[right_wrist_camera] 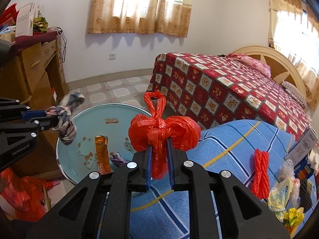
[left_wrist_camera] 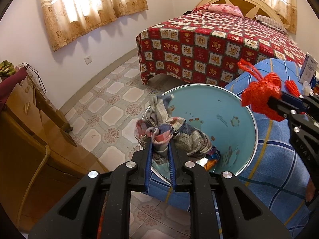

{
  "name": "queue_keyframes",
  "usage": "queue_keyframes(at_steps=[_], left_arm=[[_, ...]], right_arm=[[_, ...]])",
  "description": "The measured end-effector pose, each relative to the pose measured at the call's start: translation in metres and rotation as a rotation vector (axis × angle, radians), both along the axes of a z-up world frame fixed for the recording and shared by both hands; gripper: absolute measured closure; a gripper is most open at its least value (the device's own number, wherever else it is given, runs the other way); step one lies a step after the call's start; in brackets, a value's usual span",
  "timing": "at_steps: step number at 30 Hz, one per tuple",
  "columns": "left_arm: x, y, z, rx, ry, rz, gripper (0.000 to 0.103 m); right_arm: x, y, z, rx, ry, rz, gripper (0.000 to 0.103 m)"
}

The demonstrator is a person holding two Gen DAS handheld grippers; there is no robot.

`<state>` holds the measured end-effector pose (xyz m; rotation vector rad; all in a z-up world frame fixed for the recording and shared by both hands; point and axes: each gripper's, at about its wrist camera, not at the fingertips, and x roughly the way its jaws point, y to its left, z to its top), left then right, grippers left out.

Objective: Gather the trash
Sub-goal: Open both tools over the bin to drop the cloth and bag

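Right gripper [right_wrist_camera: 159, 143] clamps a knotted red bag [right_wrist_camera: 163, 133] beside the blue basin [right_wrist_camera: 65, 137].

Lighting: bright daylight, entering through curtained windows [right_wrist_camera: 139, 6]; the curtain fabric glows and its centre is washed out to white. A second window [right_wrist_camera: 293, 29] at the right edge is likewise overexposed.
Shadows: soft scalloped shadow on the wall [left_wrist_camera: 103, 37] beneath the curtain hem.
Glare: small reflections on the basin rim [left_wrist_camera: 201, 162].
Distortion: strong fisheye bending; bed [left_wrist_camera: 219, 45] and floor tiles [left_wrist_camera: 111, 97] curve. Dark vignette in the corners.
Focus: sharp overall; slight softness at the edges.
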<state>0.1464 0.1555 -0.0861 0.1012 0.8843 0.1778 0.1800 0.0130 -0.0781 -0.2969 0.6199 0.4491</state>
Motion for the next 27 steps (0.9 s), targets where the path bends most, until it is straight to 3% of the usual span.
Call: queue_keyframes(at_steps=[4, 6, 8, 11, 19, 21, 27], left_arm=[[-0.002, 0.000, 0.002, -0.010, -0.012, -0.005, 0.081], [-0.002, 0.000, 0.003, -0.012, -0.019, -0.003, 0.061], [-0.002, 0.001, 0.003, -0.014, -0.024, 0.002, 0.052], [-0.001, 0.001, 0.003, -0.018, -0.022, 0.005, 0.043], [-0.002, -0.002, -0.002, -0.017, -0.013, 0.007, 0.026], [-0.002, -0.004, -0.004, -0.020, -0.011, 0.006, 0.016], [-0.003, -0.020, -0.020, -0.006, 0.030, -0.020, 0.013]], right_arm=[[0.002, 0.002, -0.002, 0.012, 0.008, 0.024, 0.081], [0.002, 0.003, -0.002, 0.019, 0.008, 0.028, 0.064], [0.002, 0.002, -0.003, 0.033, 0.011, 0.024, 0.049], [-0.001, 0.000, -0.003, 0.047, 0.008, 0.012, 0.036], [-0.009, -0.015, -0.005, 0.049, 0.011, -0.031, 0.026], [-0.014, -0.024, -0.004, 0.045, 0.009, -0.048, 0.026], [-0.042, -0.072, -0.001, 0.040, 0.011, -0.150, 0.024]])
